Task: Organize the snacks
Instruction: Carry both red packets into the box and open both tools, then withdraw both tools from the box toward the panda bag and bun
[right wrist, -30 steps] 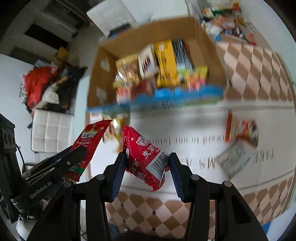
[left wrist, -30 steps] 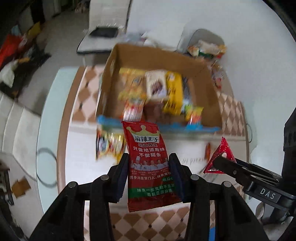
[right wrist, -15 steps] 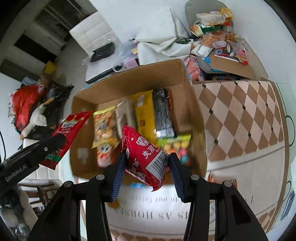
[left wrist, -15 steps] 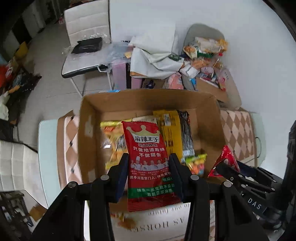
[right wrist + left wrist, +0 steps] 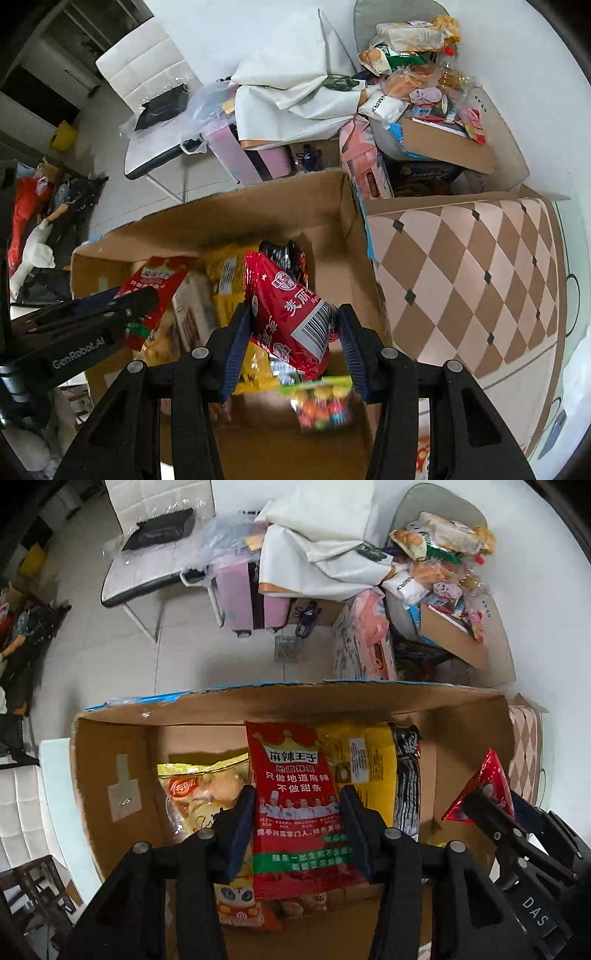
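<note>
My left gripper (image 5: 297, 814) is shut on a flat red spicy-strip packet (image 5: 295, 797) and holds it over the open cardboard box (image 5: 110, 746). My right gripper (image 5: 291, 338) is shut on a puffed red snack bag (image 5: 291, 310) with a barcode, also held over the box (image 5: 258, 210). Each gripper shows in the other view: the right one with its bag (image 5: 480, 794) at the box's right side, the left one with its packet (image 5: 147, 291) at the left. The box holds several snacks: a yellow pack (image 5: 365, 760), a black pack (image 5: 406, 775), a clear bag of buns (image 5: 199, 794).
The box stands on a table with a brown checked cloth (image 5: 461, 277). Behind the table are a white chair (image 5: 147, 554), a pink suitcase (image 5: 240, 598) under white cloth, and a pile of snacks and cartons (image 5: 443, 572) by the wall.
Both grippers have moved forward with their packets from above the table to above the inside of the box. Their grips have not changed.
</note>
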The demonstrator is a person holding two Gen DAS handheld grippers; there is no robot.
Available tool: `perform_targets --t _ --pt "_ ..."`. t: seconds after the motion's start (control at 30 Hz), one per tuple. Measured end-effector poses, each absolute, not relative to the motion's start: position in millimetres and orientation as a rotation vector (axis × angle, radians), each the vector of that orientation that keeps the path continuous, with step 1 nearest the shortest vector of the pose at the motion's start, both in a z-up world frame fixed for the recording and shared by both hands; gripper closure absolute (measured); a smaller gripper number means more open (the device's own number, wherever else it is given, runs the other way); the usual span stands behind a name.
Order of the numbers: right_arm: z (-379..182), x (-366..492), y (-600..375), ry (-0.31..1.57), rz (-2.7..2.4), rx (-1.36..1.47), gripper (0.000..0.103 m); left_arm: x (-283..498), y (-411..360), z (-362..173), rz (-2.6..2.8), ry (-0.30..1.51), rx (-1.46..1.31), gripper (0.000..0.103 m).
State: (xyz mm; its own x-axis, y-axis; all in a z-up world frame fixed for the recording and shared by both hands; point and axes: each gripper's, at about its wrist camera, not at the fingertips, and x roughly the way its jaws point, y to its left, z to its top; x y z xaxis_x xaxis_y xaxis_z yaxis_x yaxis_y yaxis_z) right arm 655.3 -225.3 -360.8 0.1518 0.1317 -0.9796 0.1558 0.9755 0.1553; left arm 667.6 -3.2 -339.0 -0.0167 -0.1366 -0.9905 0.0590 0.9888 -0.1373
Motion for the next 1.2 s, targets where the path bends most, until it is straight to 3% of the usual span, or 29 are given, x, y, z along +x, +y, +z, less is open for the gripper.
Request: perform_targets --t 0.1,0.17,0.2,0.67,1.2 --pt "-373 664 -226 1.466 -0.013 0.250 0.047 669 -3 -343 -0.164 1.591 -0.073 0.047" --pt "-378 667 -226 1.480 -0.016 0.234 0.025 669 -4 -343 -0.171 1.585 -0.068 0.022" --pt "-378 667 -225 1.477 -0.011 0.234 0.018 668 -5 -343 -0.176 1.578 -0.064 0.019" --pt "-370 640 -205 1.482 -0.008 0.147 0.013 644 8 -311 -0.185 1.475 -0.071 0.013" --pt "-314 550 -185 1.318 -0.002 0.066 0.012 539 27 -244 -0.115 1.228 -0.040 0.013"
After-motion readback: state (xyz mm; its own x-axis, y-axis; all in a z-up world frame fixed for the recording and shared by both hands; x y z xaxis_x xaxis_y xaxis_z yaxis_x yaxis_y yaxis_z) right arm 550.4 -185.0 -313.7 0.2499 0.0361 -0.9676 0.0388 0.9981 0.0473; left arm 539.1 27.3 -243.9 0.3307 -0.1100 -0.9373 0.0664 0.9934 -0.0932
